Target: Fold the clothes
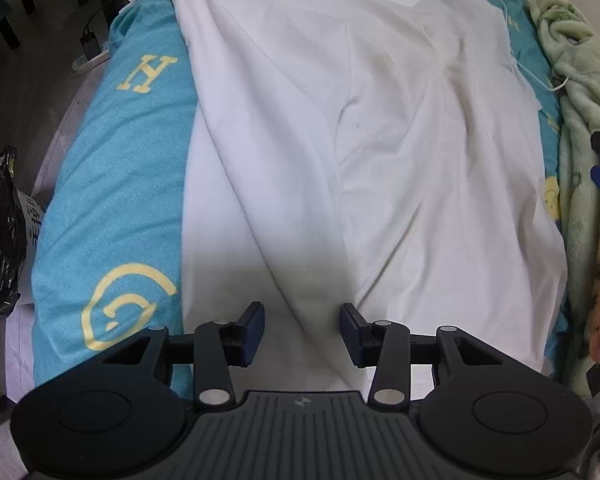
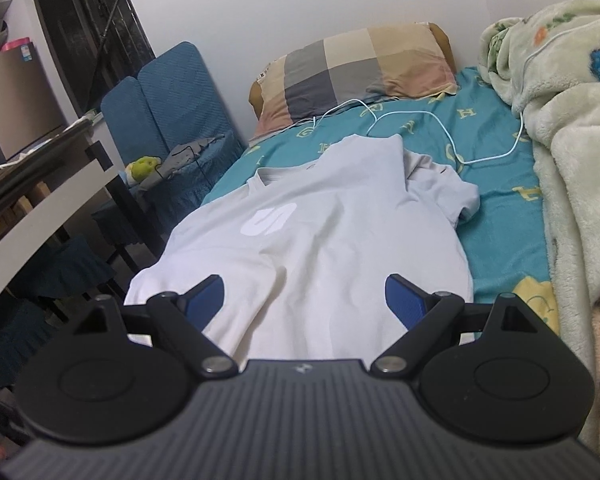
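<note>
A white T-shirt (image 2: pixel 320 236) is lying flat on the bed's blue-green sheet (image 2: pixel 500 216), with one side folded over onto its middle. The left claw (image 1: pixel 302 334) is hanging just above the shirt's bottom part, pointing down. Its jaws are standing partly open and are holding nothing. The right claw (image 2: pixel 304 300) is floating over the shirt's near edge. Its jaws are standing wide open and empty too. A fluffy green blanket (image 2: pixel 572 152) is lying beside the shirt. A checked pillow (image 2: pixel 360 68) is sitting at the far end of the bed.
</note>
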`<state>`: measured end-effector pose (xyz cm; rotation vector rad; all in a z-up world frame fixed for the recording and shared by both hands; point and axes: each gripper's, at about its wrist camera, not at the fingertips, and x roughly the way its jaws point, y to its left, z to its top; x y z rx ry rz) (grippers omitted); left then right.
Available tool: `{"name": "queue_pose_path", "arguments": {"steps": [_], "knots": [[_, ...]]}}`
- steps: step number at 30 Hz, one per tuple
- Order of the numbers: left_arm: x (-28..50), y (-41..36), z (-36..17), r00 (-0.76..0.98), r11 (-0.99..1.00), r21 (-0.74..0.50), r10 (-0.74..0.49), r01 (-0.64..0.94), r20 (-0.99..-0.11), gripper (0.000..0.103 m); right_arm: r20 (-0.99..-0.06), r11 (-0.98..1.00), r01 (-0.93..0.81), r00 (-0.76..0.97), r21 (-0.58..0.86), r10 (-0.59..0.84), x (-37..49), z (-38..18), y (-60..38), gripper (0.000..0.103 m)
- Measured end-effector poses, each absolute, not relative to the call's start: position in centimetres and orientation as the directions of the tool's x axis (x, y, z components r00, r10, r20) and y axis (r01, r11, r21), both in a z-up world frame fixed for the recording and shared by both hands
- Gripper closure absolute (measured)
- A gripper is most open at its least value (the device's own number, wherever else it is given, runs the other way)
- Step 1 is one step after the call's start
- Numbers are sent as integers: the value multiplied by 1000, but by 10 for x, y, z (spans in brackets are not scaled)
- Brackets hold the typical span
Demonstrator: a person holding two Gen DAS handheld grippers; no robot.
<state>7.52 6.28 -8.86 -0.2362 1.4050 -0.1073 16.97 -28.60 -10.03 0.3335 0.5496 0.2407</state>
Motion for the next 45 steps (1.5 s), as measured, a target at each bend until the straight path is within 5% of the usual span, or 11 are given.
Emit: {"name": "queue_pose_path", "arguments": {"steps": [12,13,14,16,22,30,36,41,45], "knots": [[48,43,-76,159,972,-228,-217,-54,-963,58,-451,906,-142,829,399,329,171,-98,-288,14],[47,41,-78,141,975,-219,-211,-47,-967,67,-453,906,-143,829,397,329,171,-98,-288,14],[45,39,-79,134,979,-203,-196,-38,-971,86,-452,908,-145,829,393,328,171,-97,-288,14],[42,40,-76,130,982,-189,-185,-25,-974,100,-452,912,-147,831,383,324,169,-96,-287,14],[39,80,-26,150,975,-213,-201,-67,-968,101,-488,907,-130,808,400,331,171,-104,-291,14],[46,156,-2,26,982,54,60,-181,-998,101,-533,887,-75,776,455,339,179,-117,-300,14],[61,154,5,58,971,80,96,-226,-994,98,-541,888,-62,773,455,331,173,-117,-307,14],[55,147,21,135,970,57,91,-237,-987,65,-530,884,-47,785,465,320,172,-113,-313,14],[55,120,37,265,983,25,73,-179,-961,57,-527,886,-36,792,463,308,174,-111,-316,14]]}}
